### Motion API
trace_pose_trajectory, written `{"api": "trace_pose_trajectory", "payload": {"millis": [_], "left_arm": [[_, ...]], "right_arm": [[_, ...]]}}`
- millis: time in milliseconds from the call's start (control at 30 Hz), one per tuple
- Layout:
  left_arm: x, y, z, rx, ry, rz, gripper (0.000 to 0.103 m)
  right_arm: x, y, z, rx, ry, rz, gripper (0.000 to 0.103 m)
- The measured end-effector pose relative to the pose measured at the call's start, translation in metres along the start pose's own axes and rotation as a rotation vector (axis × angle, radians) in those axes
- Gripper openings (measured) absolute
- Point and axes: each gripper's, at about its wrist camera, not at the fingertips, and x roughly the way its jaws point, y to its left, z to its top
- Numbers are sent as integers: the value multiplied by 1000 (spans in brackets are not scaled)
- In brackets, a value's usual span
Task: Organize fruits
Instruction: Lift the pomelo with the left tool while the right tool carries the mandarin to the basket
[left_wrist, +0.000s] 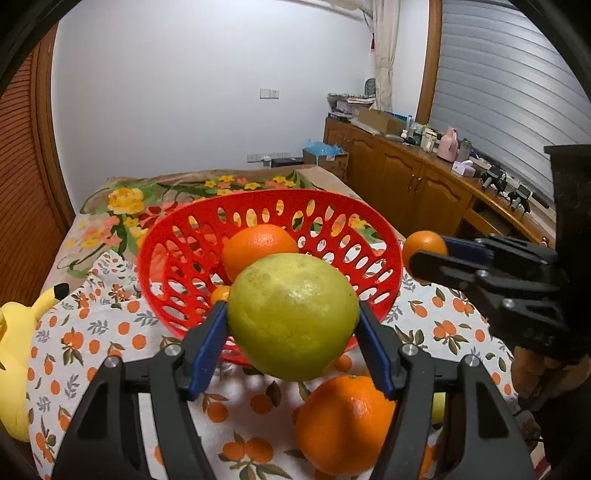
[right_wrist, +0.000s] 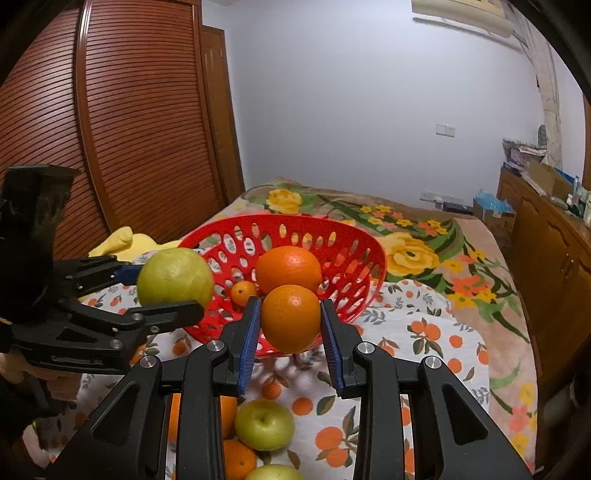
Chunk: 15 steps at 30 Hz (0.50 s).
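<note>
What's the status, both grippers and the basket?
Left gripper shut on green fruit. Right gripper shut on orange. Red basket ahead, two oranges inside. Path clear.

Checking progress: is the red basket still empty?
No, the basket already holds a large orange and a small one.

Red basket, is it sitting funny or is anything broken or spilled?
Nothing looks broken or spilled. The red basket does look tipped, its far rim higher than the near one, on the soft bed. Two oranges lie inside. The left gripper holds a green fruit, the right gripper an orange.
</note>
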Motion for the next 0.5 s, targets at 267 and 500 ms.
{"api": "trace_pose_trajectory", "payload": {"millis": [267, 500], "left_arm": [[17, -8, -1, 20, 37, 11, 67], [29, -10, 0, 29, 57, 23, 67]], "right_arm": [[2, -5, 2, 0, -1, 1, 31], [3, -6, 2, -3, -2, -1, 31]]}}
